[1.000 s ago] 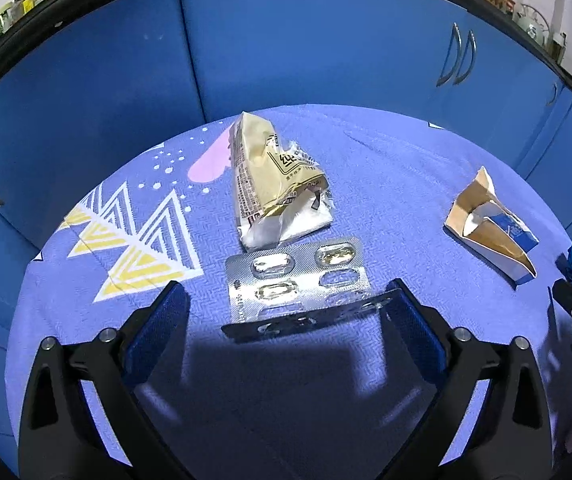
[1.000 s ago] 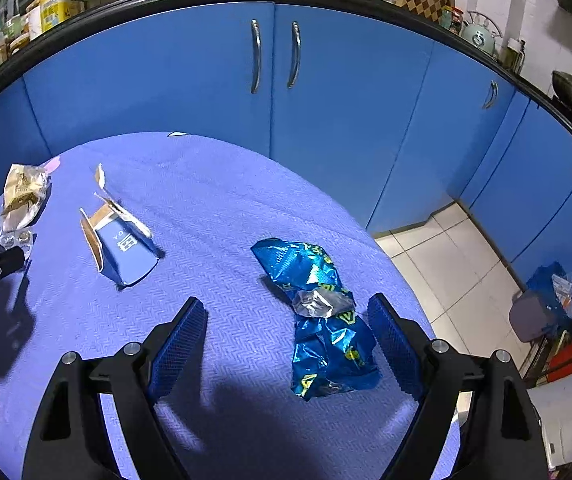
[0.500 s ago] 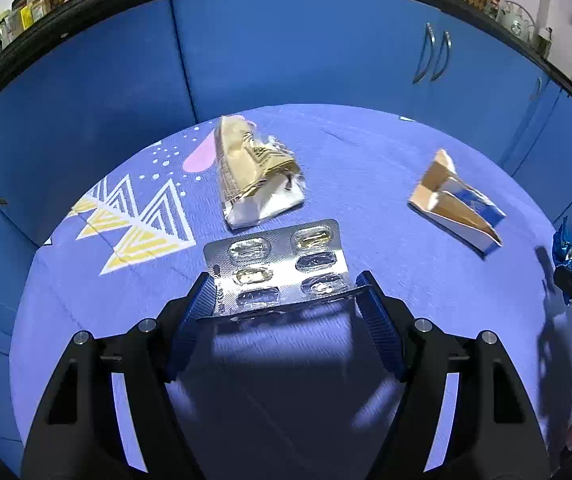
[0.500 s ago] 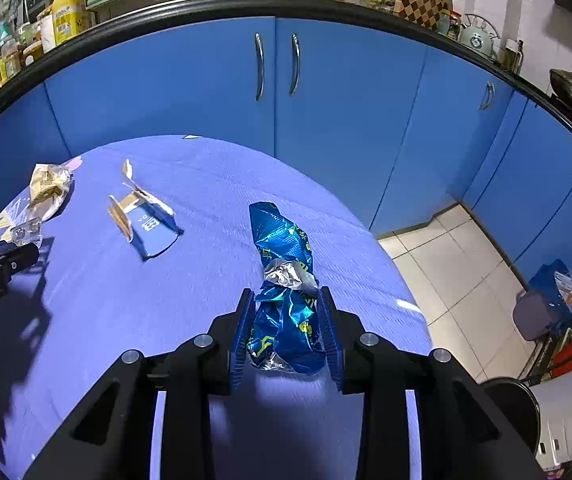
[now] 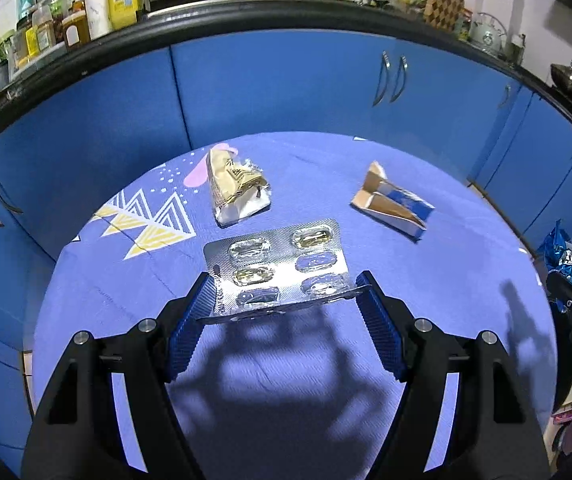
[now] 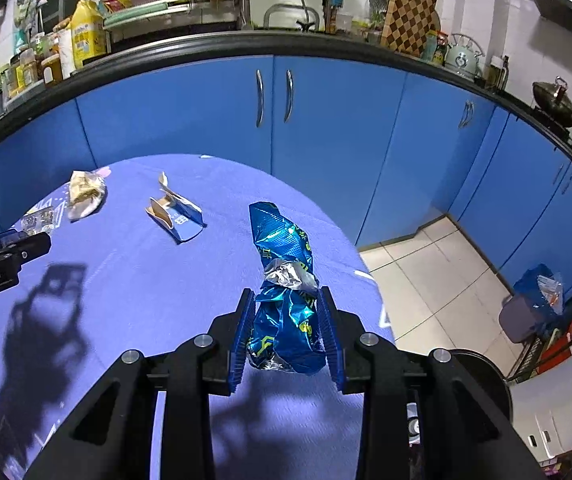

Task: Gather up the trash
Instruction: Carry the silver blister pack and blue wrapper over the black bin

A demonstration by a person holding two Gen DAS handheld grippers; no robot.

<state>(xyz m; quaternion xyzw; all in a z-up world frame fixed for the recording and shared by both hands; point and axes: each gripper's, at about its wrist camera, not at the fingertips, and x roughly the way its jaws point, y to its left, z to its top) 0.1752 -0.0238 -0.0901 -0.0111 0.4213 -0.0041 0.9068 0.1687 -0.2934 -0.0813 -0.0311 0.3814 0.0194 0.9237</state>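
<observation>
The left claw [image 5: 282,292] is clenched on a silver blister pack [image 5: 278,264], its ribbed blue pads pressing the pack's two side edges. The pack is a flat, embossed foil sheet with six oval bubbles; at least two seem to hold yellowish capsules, though glare makes the rest hard to read. It appears raised above the purple cloth of the bench [image 5: 445,264], casting a shadow below. The right claw [image 6: 286,324] is closed around a crumpled blue foil wrapper [image 6: 286,280], glossy and creased, with a patch of bare silver lining at its pinched middle; its upper end stands up past the fingertips.

Farther along the bench, lying on the cloth, sits a torn cardboard box [image 5: 393,208], brown inside and blue-and-white outside, split open into flaps. To its left, beyond the blister pack, rests a crushed beige wrapper [image 5: 236,192] with a silvery inner face, beside a printed pattern of yellow and white triangles [image 5: 150,224]. Glossy blue cabinet doors [image 6: 325,128] with metal handles curve behind the bench.
</observation>
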